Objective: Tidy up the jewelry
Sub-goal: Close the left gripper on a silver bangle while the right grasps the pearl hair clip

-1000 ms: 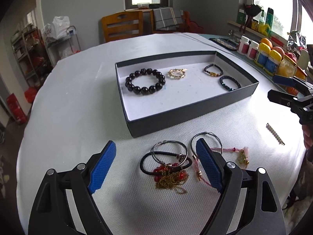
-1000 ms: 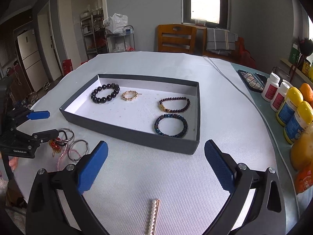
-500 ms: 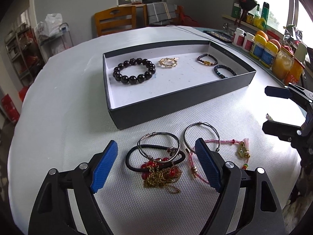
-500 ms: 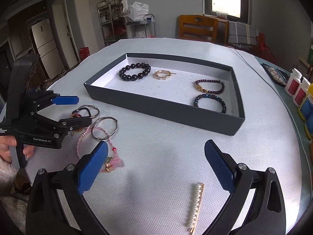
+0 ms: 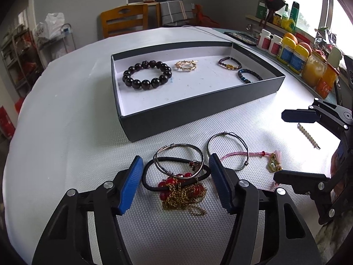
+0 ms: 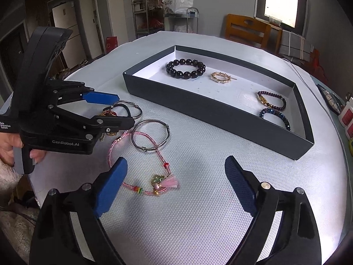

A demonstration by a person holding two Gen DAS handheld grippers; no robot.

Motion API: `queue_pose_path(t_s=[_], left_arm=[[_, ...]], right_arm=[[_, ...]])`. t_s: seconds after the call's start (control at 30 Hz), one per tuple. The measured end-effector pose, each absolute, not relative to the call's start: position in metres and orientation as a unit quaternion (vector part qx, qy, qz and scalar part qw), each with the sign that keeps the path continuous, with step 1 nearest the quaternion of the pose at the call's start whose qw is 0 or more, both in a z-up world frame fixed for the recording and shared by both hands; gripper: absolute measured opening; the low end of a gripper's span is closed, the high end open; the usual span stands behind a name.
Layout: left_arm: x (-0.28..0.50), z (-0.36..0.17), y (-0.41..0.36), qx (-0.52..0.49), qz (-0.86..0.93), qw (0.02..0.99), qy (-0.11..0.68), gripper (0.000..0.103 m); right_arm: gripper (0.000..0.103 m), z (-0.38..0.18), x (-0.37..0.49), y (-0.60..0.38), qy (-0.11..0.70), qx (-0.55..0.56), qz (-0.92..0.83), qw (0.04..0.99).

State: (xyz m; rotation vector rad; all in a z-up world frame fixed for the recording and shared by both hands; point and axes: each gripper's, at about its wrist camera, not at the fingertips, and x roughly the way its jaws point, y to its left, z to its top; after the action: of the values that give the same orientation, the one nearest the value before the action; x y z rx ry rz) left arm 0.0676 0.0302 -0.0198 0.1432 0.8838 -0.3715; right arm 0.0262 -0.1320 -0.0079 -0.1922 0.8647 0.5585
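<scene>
A dark tray (image 5: 198, 112) (image 6: 198, 108) holds a black bead bracelet (image 5: 146, 75), a gold ring piece (image 5: 186, 65), a purple bracelet (image 5: 229, 63) and a blue bracelet (image 5: 249, 76). In front of it lie a pile with a black cord, red beads and gold chain (image 5: 181, 187), a silver bangle (image 5: 227, 150) (image 6: 151, 135) and a pink cord bracelet with a tassel (image 6: 158, 181). My left gripper (image 5: 174, 183) (image 6: 119, 110) is open, straddling the pile. My right gripper (image 6: 176, 190) (image 5: 293, 145) is open, over the pink bracelet.
A pearl hair clip (image 5: 308, 135) lies on the white textured tablecloth by the right gripper. Bottles and jars (image 5: 293, 55) line the table's right edge. Wooden chairs (image 5: 123, 22) stand behind the table.
My left gripper has closed in on the pile. My right gripper has swung left from the hair clip to the pink bracelet.
</scene>
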Motion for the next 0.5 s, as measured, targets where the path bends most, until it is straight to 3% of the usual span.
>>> queue_pose_path(t_s=[0.23,0.37,0.5], left_arm=[[0.072,-0.019,0.023,0.083,-0.18,0.883,0.426,0.065],[0.074,-0.02,0.021,0.092,-0.177,0.882,0.427,0.049],[0.073,-0.019,0.022,0.086,-0.18,0.882,0.426,0.049]], right_arm=[[0.088,-0.004,0.026,-0.142,0.411,-0.088,0.264,0.868],[0.088,-0.001,0.023,-0.157,0.411,-0.083,0.256,0.871],[0.082,0.002,0.024,-0.182,0.412,-0.068,0.233,0.878]])
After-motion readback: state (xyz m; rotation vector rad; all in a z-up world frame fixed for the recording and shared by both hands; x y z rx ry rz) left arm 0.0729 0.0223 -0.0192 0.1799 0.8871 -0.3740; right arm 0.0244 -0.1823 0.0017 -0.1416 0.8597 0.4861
